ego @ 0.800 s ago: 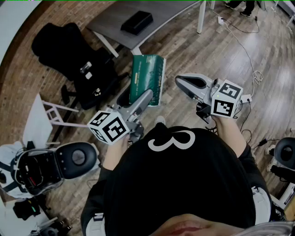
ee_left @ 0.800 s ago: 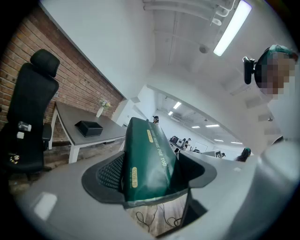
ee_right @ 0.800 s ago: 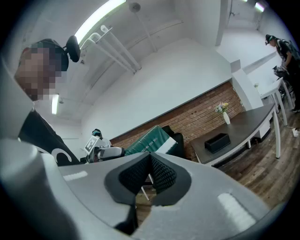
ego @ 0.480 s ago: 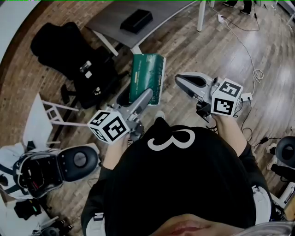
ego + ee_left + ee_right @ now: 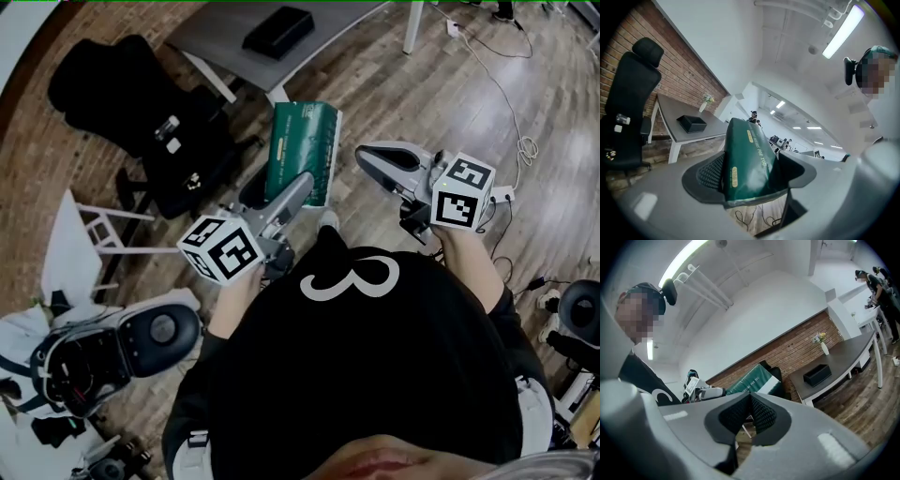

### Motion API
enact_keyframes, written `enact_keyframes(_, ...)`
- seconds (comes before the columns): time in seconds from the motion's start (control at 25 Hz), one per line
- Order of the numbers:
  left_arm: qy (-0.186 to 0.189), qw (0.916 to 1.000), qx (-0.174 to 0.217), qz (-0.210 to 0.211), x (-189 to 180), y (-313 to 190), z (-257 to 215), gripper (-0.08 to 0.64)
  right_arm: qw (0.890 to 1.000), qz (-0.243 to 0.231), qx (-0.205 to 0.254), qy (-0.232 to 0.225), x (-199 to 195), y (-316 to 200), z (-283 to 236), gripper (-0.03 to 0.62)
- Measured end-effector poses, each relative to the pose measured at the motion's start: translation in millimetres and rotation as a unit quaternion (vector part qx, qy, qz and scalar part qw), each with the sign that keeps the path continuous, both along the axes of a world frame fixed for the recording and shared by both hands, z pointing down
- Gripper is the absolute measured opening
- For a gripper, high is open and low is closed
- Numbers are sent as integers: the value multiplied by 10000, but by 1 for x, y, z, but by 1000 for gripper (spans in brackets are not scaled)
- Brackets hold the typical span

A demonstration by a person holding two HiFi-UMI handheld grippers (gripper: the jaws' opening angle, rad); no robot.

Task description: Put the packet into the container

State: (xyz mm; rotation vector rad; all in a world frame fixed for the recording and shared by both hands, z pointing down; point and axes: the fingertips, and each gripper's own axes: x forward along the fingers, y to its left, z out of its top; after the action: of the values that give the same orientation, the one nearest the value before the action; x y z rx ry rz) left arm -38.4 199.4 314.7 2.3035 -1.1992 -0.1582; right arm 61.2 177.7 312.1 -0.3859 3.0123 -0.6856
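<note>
A dark green packet (image 5: 304,150) is clamped at its near end between the wide-set jaws of my left gripper (image 5: 298,187), held in the air over the wooden floor. In the left gripper view the packet (image 5: 747,159) fills the gap between both pads and points away from me. The container, a black open box (image 5: 278,31), sits on the grey table (image 5: 211,37) ahead; it also shows as the box (image 5: 692,123) and the box (image 5: 817,374). My right gripper (image 5: 372,159) is shut with nothing in it, its pads together (image 5: 750,404), to the right of the packet.
A black office chair (image 5: 141,103) stands left of the packet. A white frame (image 5: 94,225) and grey-black equipment (image 5: 103,342) lie at the lower left. White cables (image 5: 514,122) run over the wooden floor at the right. A table leg (image 5: 413,23) stands at the top.
The packet and left gripper have shifted slightly forward toward the table; the whole view has tilted a little. The right gripper has stayed where it was, still shut.
</note>
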Motion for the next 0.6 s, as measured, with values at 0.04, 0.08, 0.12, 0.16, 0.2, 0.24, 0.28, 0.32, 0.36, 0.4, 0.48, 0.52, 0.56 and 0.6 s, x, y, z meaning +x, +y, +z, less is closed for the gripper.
enact_keyframes(0.04, 30, 10000, -10, 6, -7, -8, 0, 377, 10000, 3, -17, 21, -7, -8, 1, 2)
enact_keyframes(0.08, 59, 10000, -19, 5, -13, -17, 0, 377, 10000, 9, -35, 37, -13, -16, 1, 2)
enact_keyframes(0.12, 84, 10000, -33, 0, -18, -26, 1, 378, 10000, 18, -55, 48, -17, -25, 2, 2)
enact_keyframes(0.16, 101, 9999, -57, 1, -23, -36, 3, 379, 9999, 25, -81, 57, -21, -35, 4, 2)
enact_keyframes(0.2, 106, 9999, -90, 9, -26, -47, 5, 378, 9999, 29, -113, 67, -25, -46, 6, 2)
enact_keyframes(0.24, 107, 9999, -128, 20, -31, -58, 8, 379, 9999, 32, -151, 78, -30, -57, 8, 2)
enact_keyframes(0.28, 109, 9998, -162, 33, -36, -69, 10, 377, 9998, 35, -187, 90, -35, -68, 9, 2)
enact_keyframes(0.32, 115, 9997, -187, 47, -42, -81, 11, 377, 9997, 44, -217, 103, -41, -80, 11, 2)
enact_keyframes(0.36, 122, 9997, -205, 61, -48, -93, 13, 377, 9996, 59, -238, 119, -47, -92, 12, 2)
enact_keyframes(0.4, 129, 9996, -219, 77, -55, -105, 14, 377, 9995, 82, -255, 137, -53, -103, 13, 2)
enact_keyframes(0.48, 144, 9995, -255, 116, -68, -128, 16, 377, 9993, 139, -290, 173, -65, -126, 16, 2)
enact_keyframes(0.52, 149, 9994, -279, 139, -74, -139, 18, 377, 9992, 170, -318, 184, -70, -137, 17, 2)
enact_keyframes(0.56, 153, 9993, -303, 164, -80, -151, 19, 377, 9990, 197, -359, 182, -76, -148, 19, 2)
enact_keyframes(0.6, 154, 9992, -320, 191, -85, -162, 20, 377, 9988, 214, -422, 157, -82, -159, 19, 2)
